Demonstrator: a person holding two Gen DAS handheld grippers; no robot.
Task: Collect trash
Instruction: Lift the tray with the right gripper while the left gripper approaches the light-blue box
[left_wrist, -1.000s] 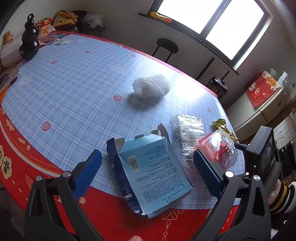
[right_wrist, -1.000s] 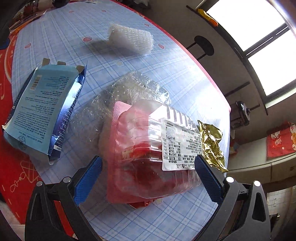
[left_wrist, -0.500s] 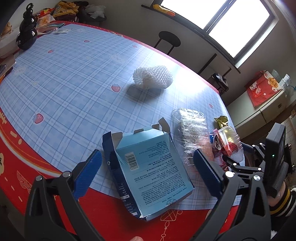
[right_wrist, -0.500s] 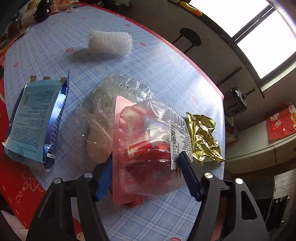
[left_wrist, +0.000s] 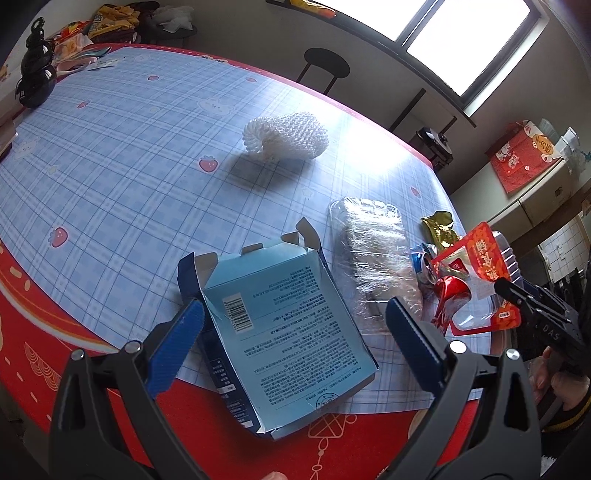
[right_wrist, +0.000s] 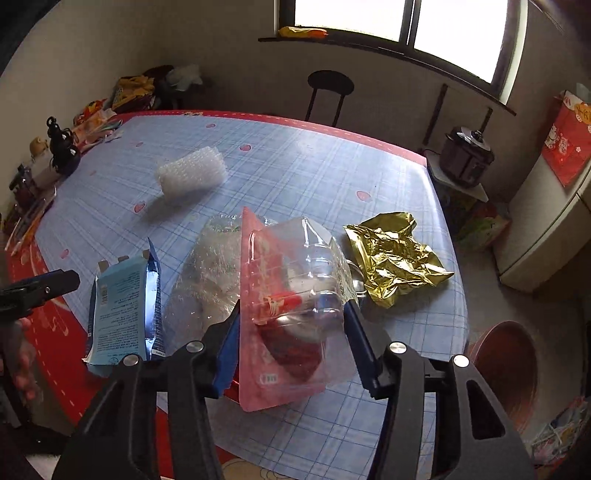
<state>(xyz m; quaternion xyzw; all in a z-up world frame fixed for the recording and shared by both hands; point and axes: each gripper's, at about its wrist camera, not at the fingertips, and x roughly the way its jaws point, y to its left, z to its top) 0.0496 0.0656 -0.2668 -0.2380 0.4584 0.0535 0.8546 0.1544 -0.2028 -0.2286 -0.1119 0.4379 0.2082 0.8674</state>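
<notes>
A second ago the right gripper (right_wrist: 291, 328) was hanging wide open over the clear plastic package (right_wrist: 295, 295) lying flat on the desk (right_wrist: 295, 166); its fingers (right_wrist: 227, 354) have just been closing, and they are now pinching the package from both sides at about half their spread. The package is now standing tilted on edge, lifted off the desk, its pink backing toward the left finger. The left gripper (left_wrist: 291, 343) has edged closer to the blue carton (left_wrist: 284, 328).

The desk is wearing a blue checked cloth with a red border. A white foam net (left_wrist: 286, 138), a cling-wrapped tray (left_wrist: 376, 258) and a crumpled gold wrapper (right_wrist: 395, 254) are lying on it, with a black stool (right_wrist: 330, 83) and a window (right_wrist: 406, 22) beyond.

The left gripper's fingers are standing wide open, gripping nothing, with the flattened carton lying on the desk between them, apart from both pads.
</notes>
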